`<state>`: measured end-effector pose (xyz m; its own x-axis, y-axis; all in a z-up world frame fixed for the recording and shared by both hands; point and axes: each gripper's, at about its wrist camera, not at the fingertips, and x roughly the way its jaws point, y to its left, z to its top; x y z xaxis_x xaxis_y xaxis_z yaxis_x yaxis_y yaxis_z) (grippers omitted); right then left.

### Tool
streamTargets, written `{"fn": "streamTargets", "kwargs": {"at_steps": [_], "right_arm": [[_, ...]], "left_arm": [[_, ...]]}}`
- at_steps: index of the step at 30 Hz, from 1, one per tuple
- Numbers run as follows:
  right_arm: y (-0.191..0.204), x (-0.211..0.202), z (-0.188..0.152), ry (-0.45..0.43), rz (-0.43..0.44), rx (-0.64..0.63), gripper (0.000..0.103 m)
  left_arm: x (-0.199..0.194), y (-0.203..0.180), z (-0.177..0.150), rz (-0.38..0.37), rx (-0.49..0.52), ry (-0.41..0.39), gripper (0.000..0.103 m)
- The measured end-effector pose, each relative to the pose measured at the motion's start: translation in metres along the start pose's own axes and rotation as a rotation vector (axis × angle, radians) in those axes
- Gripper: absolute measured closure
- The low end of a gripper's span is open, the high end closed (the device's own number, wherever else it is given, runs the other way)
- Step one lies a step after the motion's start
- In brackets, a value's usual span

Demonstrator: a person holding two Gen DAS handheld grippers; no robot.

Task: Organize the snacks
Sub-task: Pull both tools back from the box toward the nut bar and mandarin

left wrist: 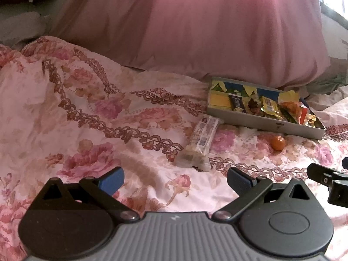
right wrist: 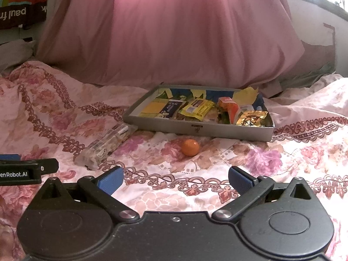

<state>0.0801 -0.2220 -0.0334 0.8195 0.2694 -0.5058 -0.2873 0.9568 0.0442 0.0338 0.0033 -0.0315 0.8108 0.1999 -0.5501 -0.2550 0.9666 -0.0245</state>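
A grey metal tin lies on the flowered bedspread, holding several wrapped snacks, among them a yellow bar. In front of it on the cloth rest a small orange ball-shaped sweet and a clear-wrapped cereal bar. My left gripper hovers open just short of the cereal bar. My right gripper is open too, a little short of the orange sweet. Neither holds anything. Each gripper's tip shows at the edge of the other's view.
A large pink pillow rises right behind the tin. The bedspread is rumpled into folds on the left. A dark printed bag sits at the far left, and a peeling wall at the right.
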Motion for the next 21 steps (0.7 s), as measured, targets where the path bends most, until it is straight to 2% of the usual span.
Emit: {"fn": "streamTargets", "kwargs": {"at_steps": [21], "right_arm": [[0.0011,0.0084,0.0015,0.011,0.036,0.017,0.001]], "left_arm": [[0.0084,-0.004,-0.0014,0.021,-0.013,0.031,0.0]]}}
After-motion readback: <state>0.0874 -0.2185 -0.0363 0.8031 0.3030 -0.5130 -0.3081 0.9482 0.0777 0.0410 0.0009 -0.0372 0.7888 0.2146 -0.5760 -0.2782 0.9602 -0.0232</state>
